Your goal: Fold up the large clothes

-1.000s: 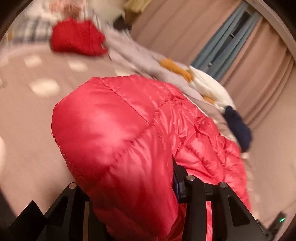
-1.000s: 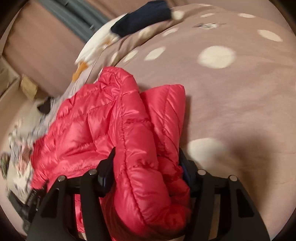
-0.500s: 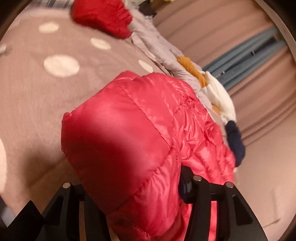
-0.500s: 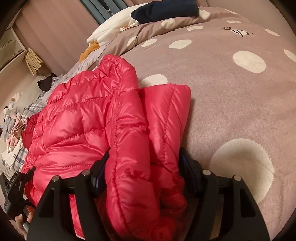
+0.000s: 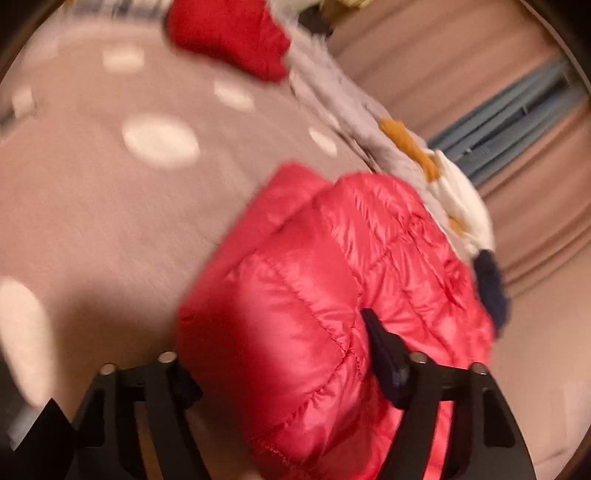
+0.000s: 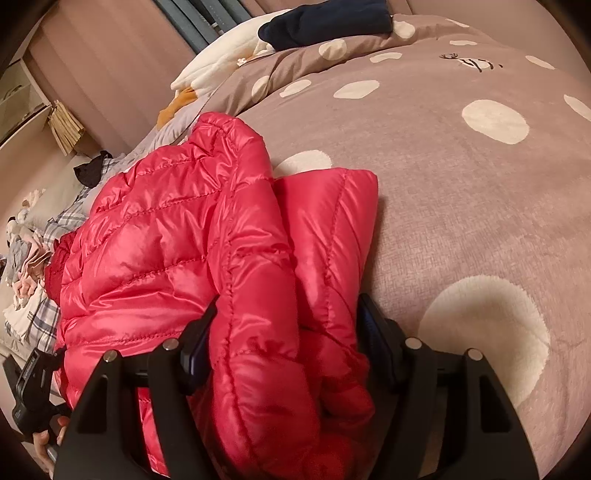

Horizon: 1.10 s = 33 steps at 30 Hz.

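Note:
A shiny red quilted down jacket (image 5: 314,295) lies bunched on the dotted bedspread (image 5: 110,221). My left gripper (image 5: 280,354) straddles one end of it. Its jaws are opening: the right pad still digs into the fabric, while the left pad sits at the jacket's edge. In the right wrist view the jacket (image 6: 166,258) is folded over itself. My right gripper (image 6: 286,314) holds the doubled-up fold, with both pads against the puffy fabric. The left gripper (image 6: 33,387) and the hand (image 6: 44,446) holding it show at the far lower left.
A darker red garment (image 5: 229,37), a grey and orange one (image 5: 351,110), a white one (image 5: 461,206) and a navy one (image 6: 325,22) line the bed's far edge. More clothes (image 6: 26,258) are piled at the left. Bare bedspread (image 6: 461,203) spreads right of the jacket.
The left jaws have spread much wider and the jacket end has sunk onto the bed. The left view rolled and shifted. The right jaws widened a little around the fold.

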### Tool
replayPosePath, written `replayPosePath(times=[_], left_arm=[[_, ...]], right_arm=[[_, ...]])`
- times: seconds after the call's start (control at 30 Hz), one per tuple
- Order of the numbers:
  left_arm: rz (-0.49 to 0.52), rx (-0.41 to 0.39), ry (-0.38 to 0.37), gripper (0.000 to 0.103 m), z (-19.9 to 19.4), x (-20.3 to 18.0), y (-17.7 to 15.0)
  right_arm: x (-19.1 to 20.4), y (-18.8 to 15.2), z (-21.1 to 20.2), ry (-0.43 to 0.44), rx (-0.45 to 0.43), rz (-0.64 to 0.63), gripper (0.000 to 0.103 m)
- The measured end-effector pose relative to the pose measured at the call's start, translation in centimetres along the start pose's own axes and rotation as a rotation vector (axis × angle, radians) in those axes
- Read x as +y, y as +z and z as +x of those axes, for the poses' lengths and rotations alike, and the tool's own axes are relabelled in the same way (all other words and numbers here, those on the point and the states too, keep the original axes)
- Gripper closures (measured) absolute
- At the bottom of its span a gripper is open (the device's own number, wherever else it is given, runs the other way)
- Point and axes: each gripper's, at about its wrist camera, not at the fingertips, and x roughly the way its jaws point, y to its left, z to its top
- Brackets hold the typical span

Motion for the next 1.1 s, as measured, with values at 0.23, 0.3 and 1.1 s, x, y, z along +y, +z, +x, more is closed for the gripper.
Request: replayPosePath(times=[0.23, 0.3, 1.1], left_arm=[[-0.072, 0.003, -0.145, 0.062, -1.0, 0.5, 0.2], [0.021, -0.077, -0.111, 0.067, -2.6, -1.3, -0.6], [0.751, 0.315, -0.554, 0.052, 1.4, -19.5, -18.6]], right_arm=[[0.6, -0.5, -0.2, -0.018, -0.018, -0.002, 0.032], [0.7, -0.6, -0.3, -0.018, -0.020, -0.002, 0.032], [-6.3, -0.4, -7.4, 0.039, -0.111, 0.258, 0.021]])
